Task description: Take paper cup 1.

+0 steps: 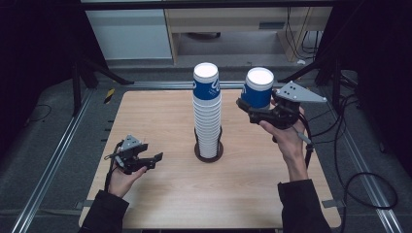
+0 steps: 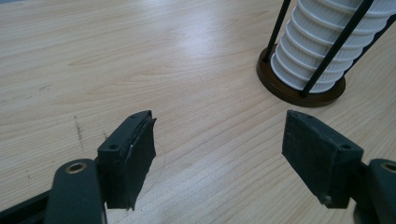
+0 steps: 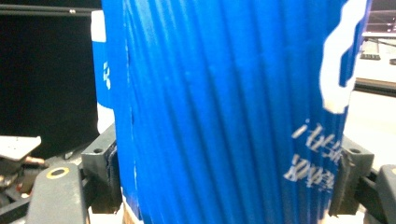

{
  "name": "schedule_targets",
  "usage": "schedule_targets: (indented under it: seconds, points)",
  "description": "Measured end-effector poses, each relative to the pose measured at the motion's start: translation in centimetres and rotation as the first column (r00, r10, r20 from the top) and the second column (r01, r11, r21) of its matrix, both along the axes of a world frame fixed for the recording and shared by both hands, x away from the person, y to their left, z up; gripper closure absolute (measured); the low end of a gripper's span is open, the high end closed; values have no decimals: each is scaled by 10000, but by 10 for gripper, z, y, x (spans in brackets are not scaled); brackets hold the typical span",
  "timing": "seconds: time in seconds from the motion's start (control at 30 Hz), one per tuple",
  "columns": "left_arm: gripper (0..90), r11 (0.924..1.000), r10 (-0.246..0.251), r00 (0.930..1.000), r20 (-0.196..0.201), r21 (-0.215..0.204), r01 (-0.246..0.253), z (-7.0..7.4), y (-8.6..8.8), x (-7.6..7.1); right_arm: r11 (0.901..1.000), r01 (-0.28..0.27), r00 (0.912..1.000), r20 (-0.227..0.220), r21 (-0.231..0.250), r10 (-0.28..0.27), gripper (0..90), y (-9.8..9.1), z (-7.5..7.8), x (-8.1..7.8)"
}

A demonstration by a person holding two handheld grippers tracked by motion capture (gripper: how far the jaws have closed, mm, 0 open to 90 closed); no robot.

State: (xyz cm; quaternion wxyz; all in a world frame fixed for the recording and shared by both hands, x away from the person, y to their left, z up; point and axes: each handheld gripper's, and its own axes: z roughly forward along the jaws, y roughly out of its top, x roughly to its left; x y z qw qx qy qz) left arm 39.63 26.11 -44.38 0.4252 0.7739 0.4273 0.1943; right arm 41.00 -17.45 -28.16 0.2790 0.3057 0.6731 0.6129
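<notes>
A tall stack of blue and white paper cups (image 1: 207,114) stands in a dark round holder (image 1: 209,153) at the middle of the wooden table (image 1: 170,194). To its right, held up in the air, is a single blue cup (image 1: 258,87) with my right gripper (image 1: 250,111) shut on its lower part. In the right gripper view the ribbed blue cup (image 3: 224,116) sits between both pads (image 3: 105,172). My left gripper (image 1: 154,160) rests low at the table's left, open and with nothing in it. In the left gripper view its jaws (image 2: 219,158) stand apart over bare wood, with the stack (image 2: 327,46) ahead to the right.
Thin black rods (image 2: 338,46) of the holder rise around the stack. Metal rails (image 1: 53,160) run along both sides of the table. Black cables (image 1: 359,179) lie on the floor at the right. A cabinet (image 1: 233,24) stands behind the table.
</notes>
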Motion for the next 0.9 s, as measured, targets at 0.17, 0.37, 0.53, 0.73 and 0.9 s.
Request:
schedule_targets:
  seconds: [0.17, 0.37, 0.53, 0.73, 0.9]
  points:
    - [249, 10000, -41, 10000, 35, -53, 41, 2, 0, -1, 9998, -119, 9997, -238, -181, 115, 200, -5, -19, -6]
    - [249, 9998, -192, 9998, 22, -20, 192, 2, -2, -1, 9991, -213, 9980, -605, -363, 191, 200, -12, -42, -10]
    - [249, 9997, -263, 9996, 36, 2, 263, 3, -3, -2, 9986, -334, 9951, -948, -410, 294, 199, -17, -59, -13]
    - [253, 9994, -331, 9994, 71, -21, 331, 4, -4, -3, 9950, -640, 9901, -1298, -767, 537, 198, -19, -77, -17]
    - [253, 9992, -390, 9992, 97, -7, 390, 6, -4, -4, 9854, -974, 9853, -1532, -1397, 757, 197, -16, -92, -21]
